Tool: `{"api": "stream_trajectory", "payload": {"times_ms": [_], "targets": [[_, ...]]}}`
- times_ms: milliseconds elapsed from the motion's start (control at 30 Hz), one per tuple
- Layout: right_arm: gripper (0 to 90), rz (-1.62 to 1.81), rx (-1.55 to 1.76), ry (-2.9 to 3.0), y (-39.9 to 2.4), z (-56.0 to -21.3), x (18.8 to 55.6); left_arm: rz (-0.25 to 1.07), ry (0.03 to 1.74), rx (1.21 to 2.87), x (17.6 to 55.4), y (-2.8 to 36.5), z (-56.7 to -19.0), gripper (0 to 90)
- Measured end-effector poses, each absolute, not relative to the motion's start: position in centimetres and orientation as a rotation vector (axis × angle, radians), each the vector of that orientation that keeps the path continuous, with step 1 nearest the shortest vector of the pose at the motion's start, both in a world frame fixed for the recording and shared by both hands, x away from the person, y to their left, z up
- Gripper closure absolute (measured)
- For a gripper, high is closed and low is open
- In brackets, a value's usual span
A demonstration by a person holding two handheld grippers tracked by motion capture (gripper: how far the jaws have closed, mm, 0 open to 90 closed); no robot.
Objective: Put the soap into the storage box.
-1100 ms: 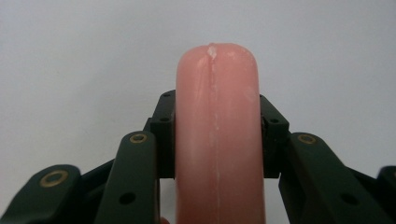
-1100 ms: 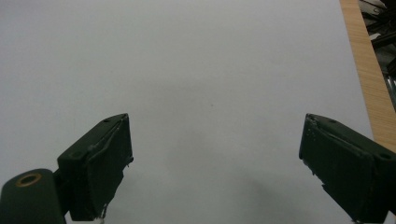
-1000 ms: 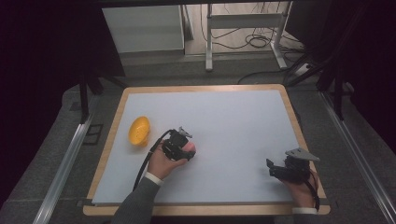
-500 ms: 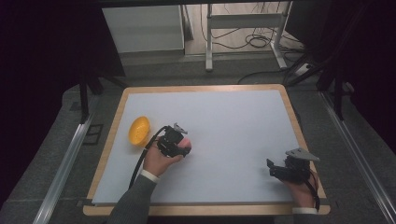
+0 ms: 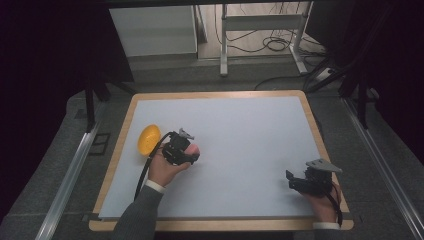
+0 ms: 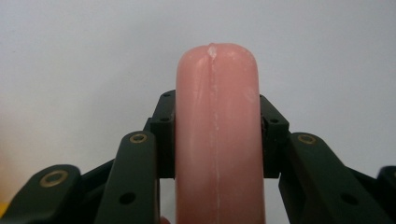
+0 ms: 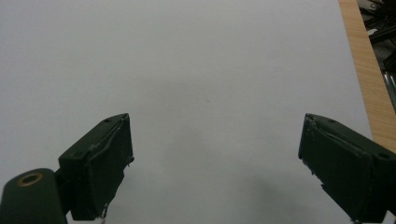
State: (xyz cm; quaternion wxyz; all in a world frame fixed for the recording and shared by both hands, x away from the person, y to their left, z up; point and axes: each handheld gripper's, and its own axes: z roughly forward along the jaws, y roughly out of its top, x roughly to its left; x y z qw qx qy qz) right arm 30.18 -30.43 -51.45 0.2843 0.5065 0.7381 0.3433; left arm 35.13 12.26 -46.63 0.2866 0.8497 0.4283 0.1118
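A pink sausage (image 6: 217,140) with a rounded end stands between the jaws of my left gripper (image 6: 217,116), which is shut on its sides. In the high view that left gripper (image 5: 189,151) hovers over the left part of the white mat, with the pink sausage (image 5: 194,149) showing at its tip. Just to its left lies a yellow bowl (image 5: 148,139). My right gripper (image 5: 291,183) rests near the mat's front right corner. Its jaws stand wide apart in the right gripper view, and the right gripper (image 7: 215,158) has only bare mat between them.
The white mat (image 5: 240,135) covers a table with a wooden rim (image 5: 312,125). Metal rails (image 5: 70,175) run along both sides. Behind the table are a white cabinet (image 5: 152,30), a metal frame and loose cables (image 5: 270,45) on the floor.
My left hand has carried the pink sausage a little to the left and farther back, closer to the yellow bowl. The right hand has stayed put.
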Motion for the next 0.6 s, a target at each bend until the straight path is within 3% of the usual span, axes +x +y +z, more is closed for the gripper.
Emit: {"api": "stream_trajectory", "payload": {"times_ms": [600], "targets": [[9.7, 0.918, 1.358, 1.969, -30.6, -51.4, 30.2, 0.305, 1.178, 2.230, 35.7, 13.7, -45.9, 59.9]]}}
